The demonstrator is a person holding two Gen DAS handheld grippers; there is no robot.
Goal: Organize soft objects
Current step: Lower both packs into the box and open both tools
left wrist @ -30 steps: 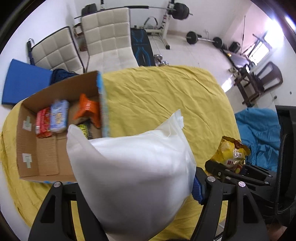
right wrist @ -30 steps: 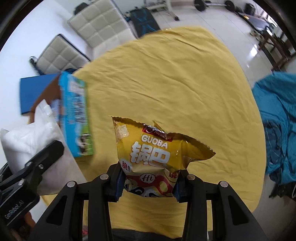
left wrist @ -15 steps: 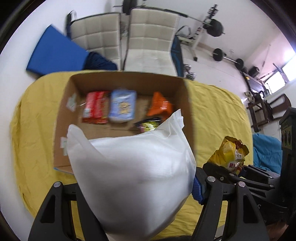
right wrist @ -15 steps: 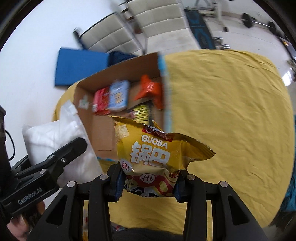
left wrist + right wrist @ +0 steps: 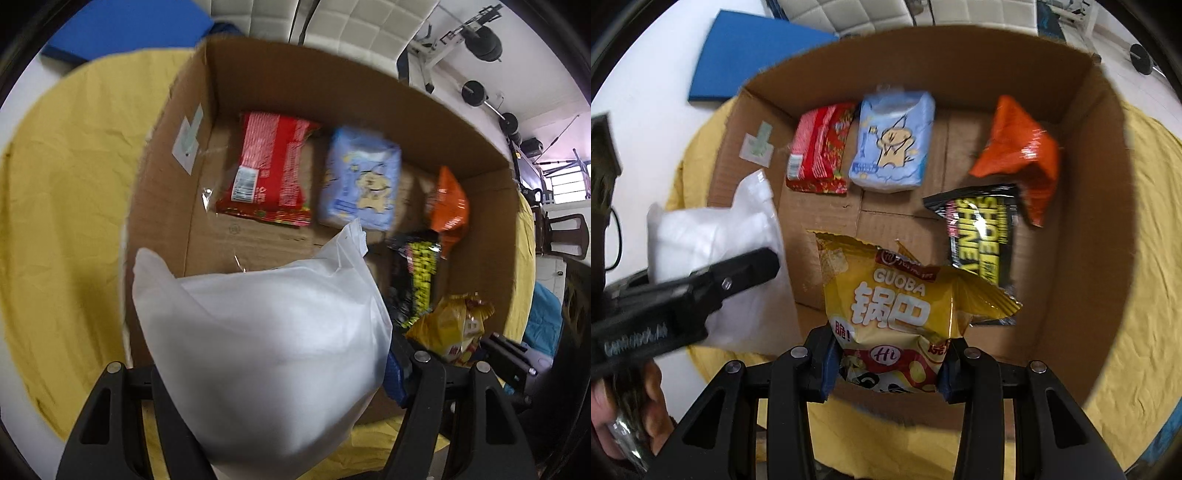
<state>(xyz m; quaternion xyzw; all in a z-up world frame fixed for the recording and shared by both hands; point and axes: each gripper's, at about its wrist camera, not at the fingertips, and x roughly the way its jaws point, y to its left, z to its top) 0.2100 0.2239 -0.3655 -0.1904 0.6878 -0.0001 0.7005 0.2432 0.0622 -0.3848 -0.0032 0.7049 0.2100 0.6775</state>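
My left gripper [image 5: 280,373] is shut on a puffy white bag [image 5: 266,339] and holds it over the near left edge of an open cardboard box [image 5: 369,92]. My right gripper [image 5: 886,369] is shut on a yellow Guoba snack bag [image 5: 897,306] and holds it over the near side of the box [image 5: 1082,258]. The white bag also shows in the right wrist view [image 5: 713,258], and the yellow bag in the left wrist view [image 5: 450,328]. Inside lie a red packet [image 5: 820,151], a light blue pack [image 5: 892,144], an orange bag [image 5: 1019,151] and a black-and-yellow pouch [image 5: 982,236].
The box stands on a table with a yellow cloth [image 5: 66,177]. A blue mat [image 5: 753,48] lies on the floor behind. White padded chairs [image 5: 369,22] and gym weights [image 5: 476,92] stand further back. A teal cloth [image 5: 539,325] is at the right.
Both grippers have moved forward and down toward the box with their bags; the box now fills both views. Neither grip has changed.
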